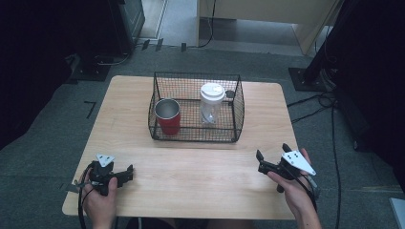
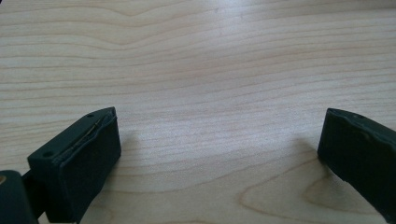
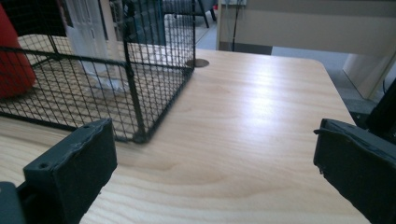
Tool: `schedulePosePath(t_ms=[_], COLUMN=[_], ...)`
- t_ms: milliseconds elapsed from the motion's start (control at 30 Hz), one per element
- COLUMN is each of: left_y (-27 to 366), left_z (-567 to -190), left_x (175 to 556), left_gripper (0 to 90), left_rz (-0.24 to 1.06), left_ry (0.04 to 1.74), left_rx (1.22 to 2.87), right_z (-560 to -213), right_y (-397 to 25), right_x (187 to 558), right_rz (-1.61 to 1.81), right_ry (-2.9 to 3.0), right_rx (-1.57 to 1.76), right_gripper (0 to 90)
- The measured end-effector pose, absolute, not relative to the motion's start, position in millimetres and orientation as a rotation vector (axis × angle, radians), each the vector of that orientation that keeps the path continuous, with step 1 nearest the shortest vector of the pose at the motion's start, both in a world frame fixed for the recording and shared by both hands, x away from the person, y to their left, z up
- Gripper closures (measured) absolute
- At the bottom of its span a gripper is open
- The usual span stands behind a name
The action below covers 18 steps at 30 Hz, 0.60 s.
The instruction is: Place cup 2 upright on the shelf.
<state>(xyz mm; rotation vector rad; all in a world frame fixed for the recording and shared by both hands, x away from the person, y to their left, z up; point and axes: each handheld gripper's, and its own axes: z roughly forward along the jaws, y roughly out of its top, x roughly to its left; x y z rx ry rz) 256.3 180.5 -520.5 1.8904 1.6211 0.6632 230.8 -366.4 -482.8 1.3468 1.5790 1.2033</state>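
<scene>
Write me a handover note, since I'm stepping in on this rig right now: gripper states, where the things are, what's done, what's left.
Left gripper: open, holding nothing, low over the light wooden table near its front left corner.
Right gripper: open, holding nothing, near the front right, facing the black wire mesh basket.
Things: the red metal-rimmed cup stands upright in the basket's left half; the clear plastic bottle with a white lid stands upright in its right half. The basket sits mid-table.
Done: neither item is gripped or touched.
Left: probably reaching into the basket for the cup or bottle; the right gripper looks best placed for the bottle.
</scene>
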Motion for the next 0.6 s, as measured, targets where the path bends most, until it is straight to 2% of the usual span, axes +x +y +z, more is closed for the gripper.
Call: schedulePosePath(t_ms=[600], left_y=[180.6], left_z=[-520.3], left_x=[256.3], left_gripper=[0.1], left_rz=[0.661], left_ry=[1.621], left_rx=[1.893], right_z=[-509.9], right_y=[-401.8], right_x=[209.8], right_rz=[1.035], right_ry=[1.614], right_rx=[1.452], right_gripper=[0.0])
